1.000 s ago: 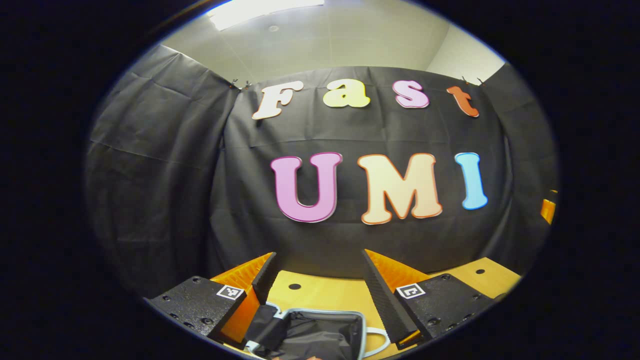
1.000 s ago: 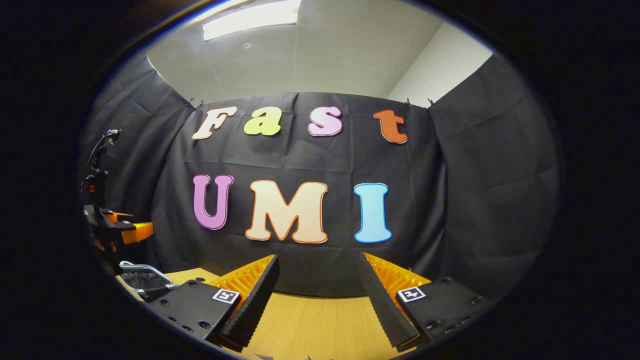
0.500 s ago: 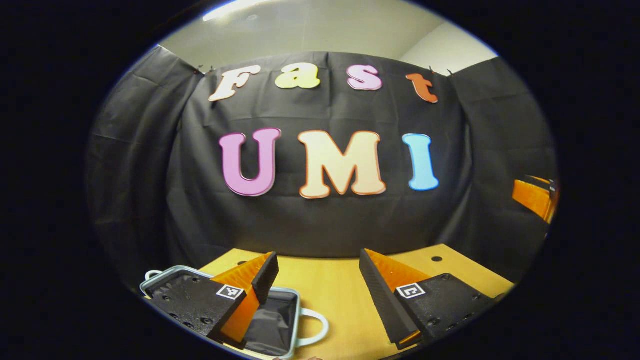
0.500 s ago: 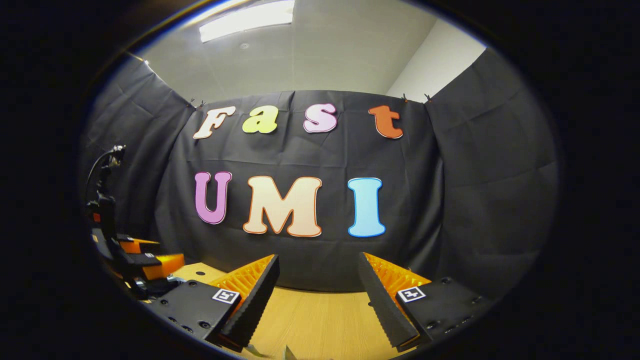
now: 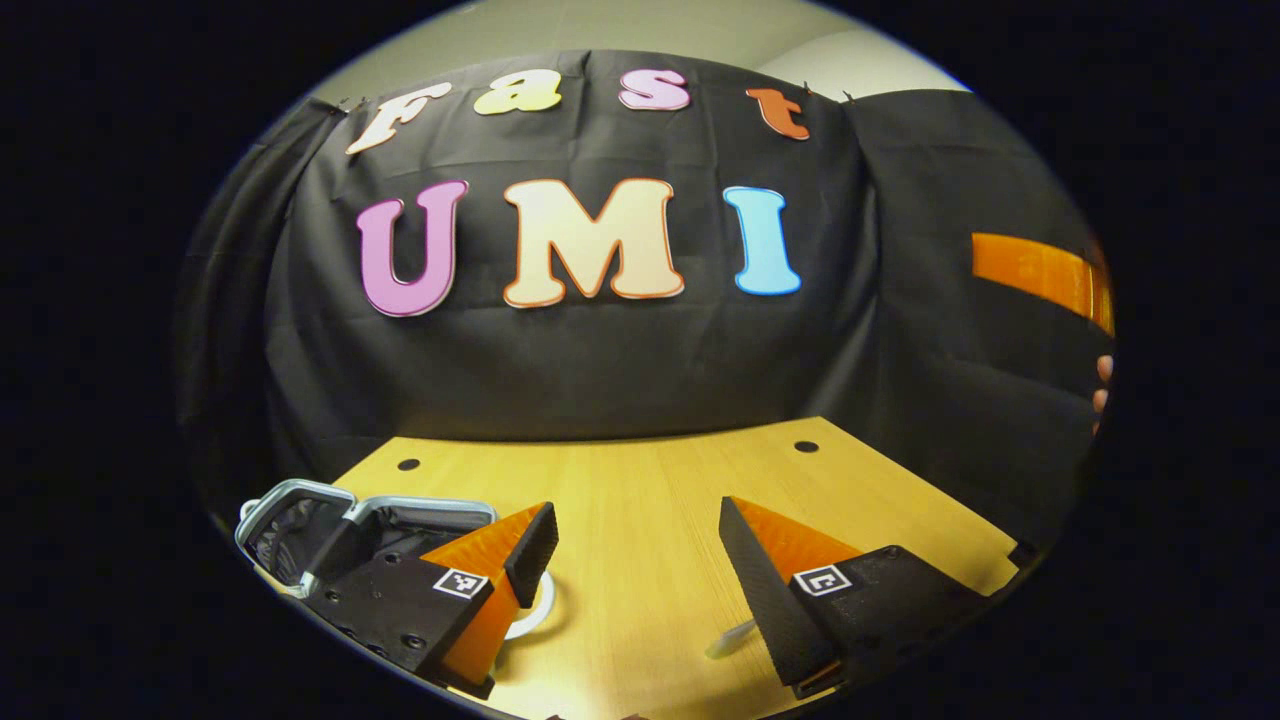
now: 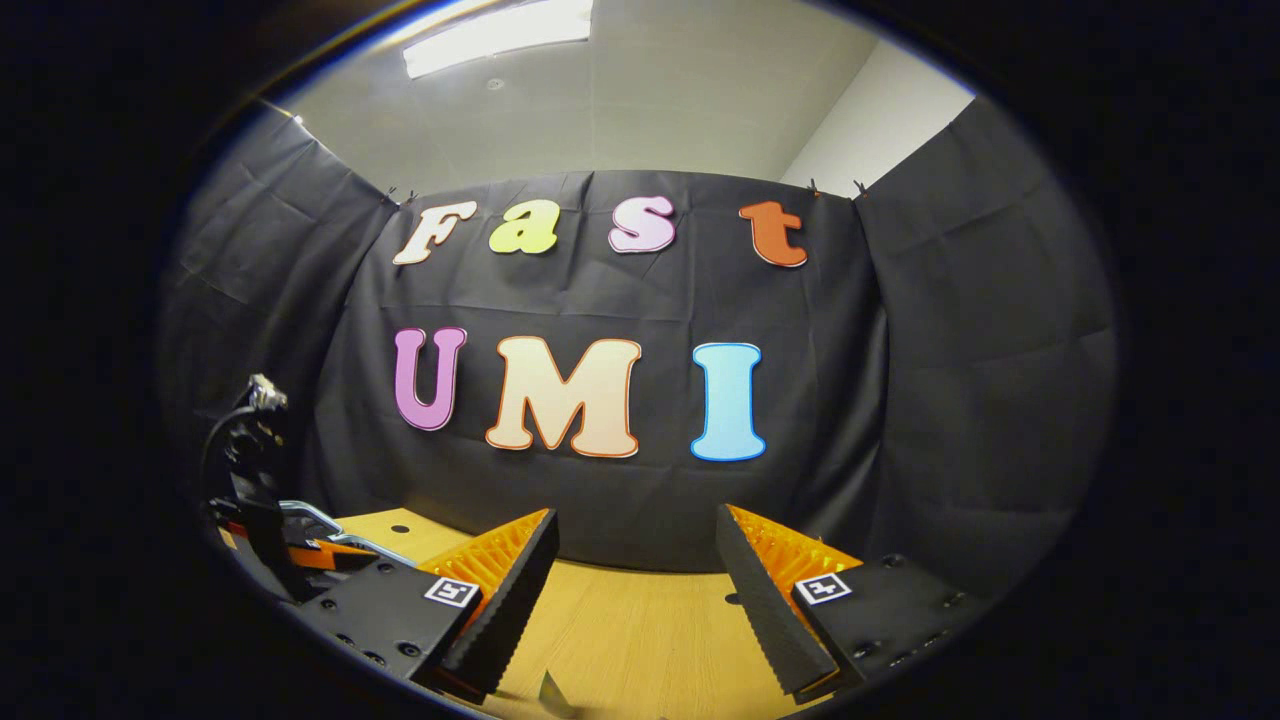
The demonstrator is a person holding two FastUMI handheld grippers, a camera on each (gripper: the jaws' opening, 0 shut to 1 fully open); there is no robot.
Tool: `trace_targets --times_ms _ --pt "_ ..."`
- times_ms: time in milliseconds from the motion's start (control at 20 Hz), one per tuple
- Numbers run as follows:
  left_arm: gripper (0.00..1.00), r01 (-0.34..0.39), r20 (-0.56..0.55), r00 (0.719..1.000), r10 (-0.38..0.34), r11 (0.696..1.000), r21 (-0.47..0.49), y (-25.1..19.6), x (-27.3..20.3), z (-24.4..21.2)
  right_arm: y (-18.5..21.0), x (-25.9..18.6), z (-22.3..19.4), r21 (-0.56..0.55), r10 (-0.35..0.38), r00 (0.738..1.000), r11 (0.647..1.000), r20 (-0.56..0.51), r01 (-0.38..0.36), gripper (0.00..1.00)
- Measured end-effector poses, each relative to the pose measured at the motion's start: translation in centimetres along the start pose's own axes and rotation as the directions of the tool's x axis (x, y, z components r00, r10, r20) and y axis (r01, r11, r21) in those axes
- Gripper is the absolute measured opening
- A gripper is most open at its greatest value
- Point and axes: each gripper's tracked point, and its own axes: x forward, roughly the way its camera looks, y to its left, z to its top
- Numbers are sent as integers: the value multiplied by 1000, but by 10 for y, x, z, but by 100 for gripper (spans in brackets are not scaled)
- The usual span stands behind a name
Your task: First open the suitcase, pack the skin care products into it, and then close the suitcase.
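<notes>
Left gripper (image 5: pixel 638 545): fingers spread, empty, above the wooden bench (image 5: pixel 640 480). Suitcase (image 5: pixel 330 525) lying open at lower left, partly behind the left finger. Right gripper (image 6: pixel 636 570): fingers likewise spread, holding nothing.

I see a light wood table (image 5: pixel 640 490) with 2 small dark holes (image 5: pixel 408 464) near its far edge, against the black cloth wall (image 5: pixel 600 360); in the right gripper view, a white ceiling (image 6: pixel 640 100) with 1 lit panel (image 6: pixel 497 34).
</notes>
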Motion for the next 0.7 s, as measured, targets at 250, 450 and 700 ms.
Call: trace_targets --times_ms 250,450,700 --pt "95 92 -112 989 -97 994 -50 -37 5 -46 -9 -4 -10 -6 -8 1000 1000 -25 8 98" --pt "94 139 -179 973 -149 988 -65 -56 11 -80 -14 -5 -18 -29 -13 999 1000 -50 11 98" --pt "65 139 -289 944 -161 986 -94 -67 18 -129 -16 -10 -27 -57 -13 997 998 -77 8 98"
